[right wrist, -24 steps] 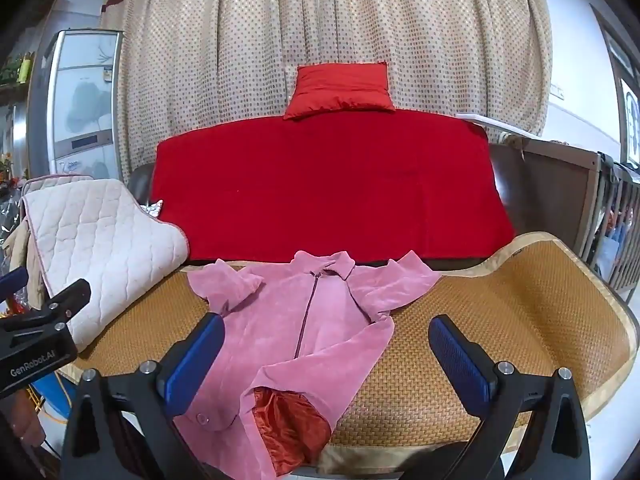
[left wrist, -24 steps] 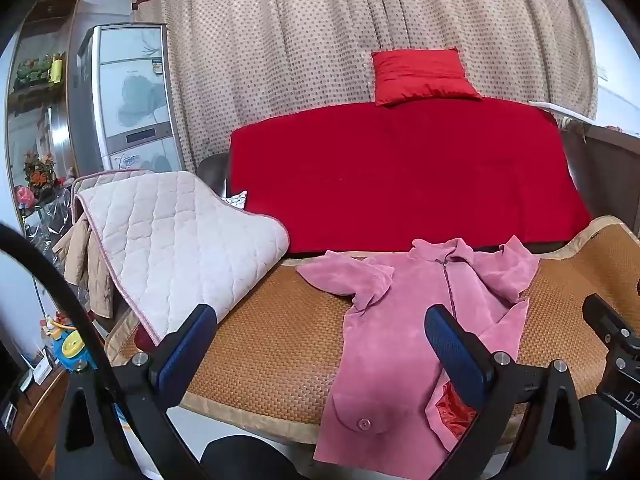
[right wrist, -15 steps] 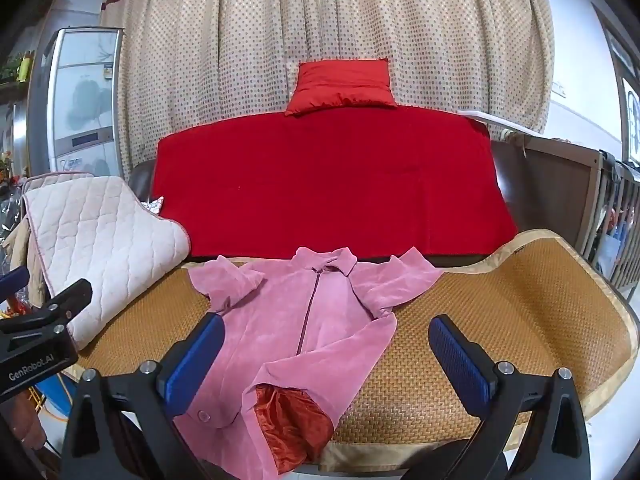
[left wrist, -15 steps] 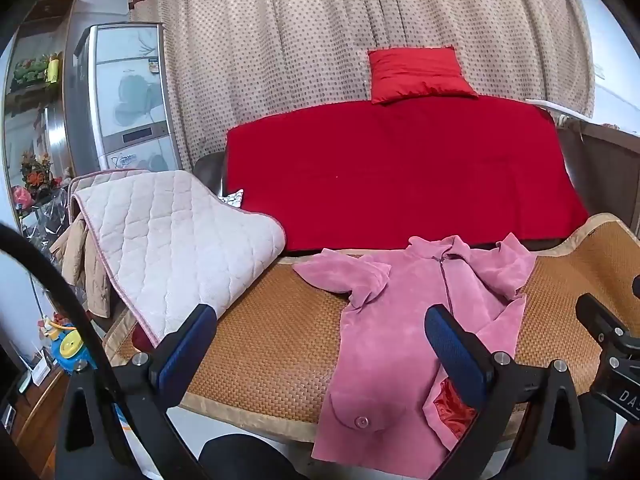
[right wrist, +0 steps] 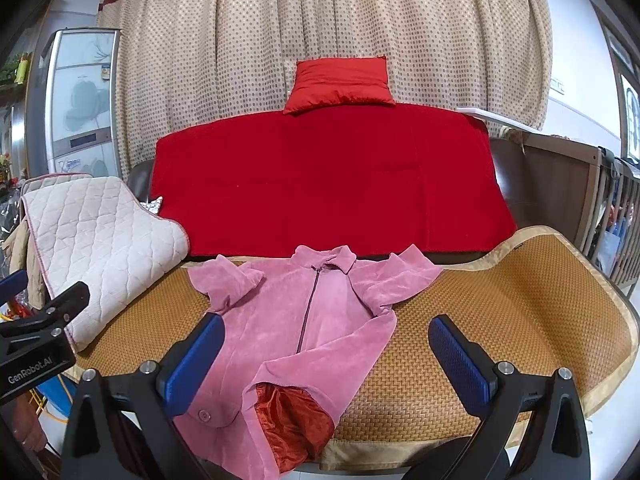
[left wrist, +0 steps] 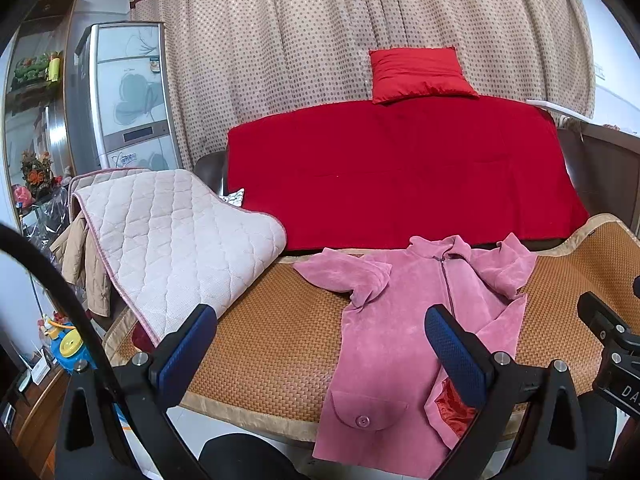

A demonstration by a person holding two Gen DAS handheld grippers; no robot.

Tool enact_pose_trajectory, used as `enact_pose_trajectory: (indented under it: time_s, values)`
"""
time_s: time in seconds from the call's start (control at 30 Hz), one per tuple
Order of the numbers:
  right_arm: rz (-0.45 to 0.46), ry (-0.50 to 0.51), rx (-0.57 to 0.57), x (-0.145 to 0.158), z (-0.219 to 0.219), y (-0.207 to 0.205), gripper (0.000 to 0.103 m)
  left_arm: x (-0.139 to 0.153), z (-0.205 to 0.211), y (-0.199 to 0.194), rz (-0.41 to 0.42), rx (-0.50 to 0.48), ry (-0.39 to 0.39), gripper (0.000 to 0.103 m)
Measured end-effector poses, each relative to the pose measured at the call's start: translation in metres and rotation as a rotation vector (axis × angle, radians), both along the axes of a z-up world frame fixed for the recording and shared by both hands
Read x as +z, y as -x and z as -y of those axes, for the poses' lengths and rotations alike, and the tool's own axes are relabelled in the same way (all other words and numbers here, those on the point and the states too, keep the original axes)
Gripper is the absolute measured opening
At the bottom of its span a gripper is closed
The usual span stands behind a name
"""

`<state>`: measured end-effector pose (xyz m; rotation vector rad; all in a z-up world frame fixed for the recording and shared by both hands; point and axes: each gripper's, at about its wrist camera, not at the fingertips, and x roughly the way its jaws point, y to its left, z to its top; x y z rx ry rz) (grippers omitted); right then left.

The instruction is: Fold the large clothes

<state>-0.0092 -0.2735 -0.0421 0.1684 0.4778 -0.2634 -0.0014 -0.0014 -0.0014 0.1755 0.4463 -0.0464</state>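
While both my grippers hang over the front edge w/ nothing between their pads, the folding hasn't begun yet, as I read it. Biggest thing ahead of my fingers: the woven mat (right wrist: 500, 312) covering the seat, running out past both sets of tips, w/ the red blanket (right wrist: 328, 184) draped on the backrest beyond it and a red cushion (right wrist: 340, 86) on top.

Off beyond my left gripper's left finger sits a quilted pad (left wrist: 172, 236), its edge resting on the mat, well clear of the job.

The pink jacket (right wrist: 304, 320) lies front-up on the mat, collar far from my fingertips, hem nearest me and hanging over the mat's front edge. It's zipped, both sleeves bunched up near the shoulders. One front corner is turned back, showing red lining (right wrist: 292, 420) btwn my right gripper's fingers.

Left gripper (left wrist: 320, 352): fingers spread wide, empty; jacket's pocket side lies just past its right finger. Right gripper (right wrist: 324, 360): also spread wide, empty, jacket body btwn and beyond its fingers, not touched.

Step in hand, I'd say: approach & pick grab pts. Next move prob needs that flipped corner laid flat and the sleeves smoothed out, each gripper pinching one layer only, before any fold across the zip line.
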Motion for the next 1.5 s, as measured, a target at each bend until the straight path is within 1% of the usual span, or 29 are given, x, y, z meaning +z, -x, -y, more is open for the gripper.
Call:
enact_pose_trajectory:
  time_s: [0.13, 0.3, 0.53, 1.07, 1.27, 1.3, 1.4, 1.5]
  values:
    - [-0.004, 0.001, 0.001, -0.002, -0.002, -0.001, 0.103, -0.001, 0.000, -0.002, -0.011, 0.004, -0.002, 0.103]
    - [-0.010, -0.004, 0.004, -0.003, -0.004, -0.002, 0.103, -0.005, -0.003, -0.002, 0.014, 0.005, 0.001, 0.103]
    - [-0.012, -0.002, 0.003, -0.003, -0.004, -0.003, 0.103, -0.005, -0.003, -0.002, 0.030, 0.003, -0.003, 0.103]
    - [-0.051, 0.000, 0.007, -0.012, -0.006, -0.013, 0.103, -0.017, 0.002, -0.009, -0.026, -0.010, -0.027, 0.103]
    - [-0.059, -0.001, 0.012, -0.015, -0.006, -0.020, 0.103, -0.019, 0.003, -0.014, -0.045, -0.011, -0.051, 0.103]
    - [-0.060, -0.002, 0.014, -0.015, -0.006, -0.021, 0.103, -0.019, 0.003, -0.015, -0.035, -0.011, -0.046, 0.103]
    - [-0.061, -0.002, 0.016, -0.016, -0.006, -0.025, 0.103, -0.020, 0.003, -0.017, -0.043, -0.009, -0.053, 0.103]
    - [-0.061, -0.001, 0.020, -0.017, -0.006, -0.028, 0.103, -0.022, 0.004, -0.021, -0.036, -0.008, -0.041, 0.103]
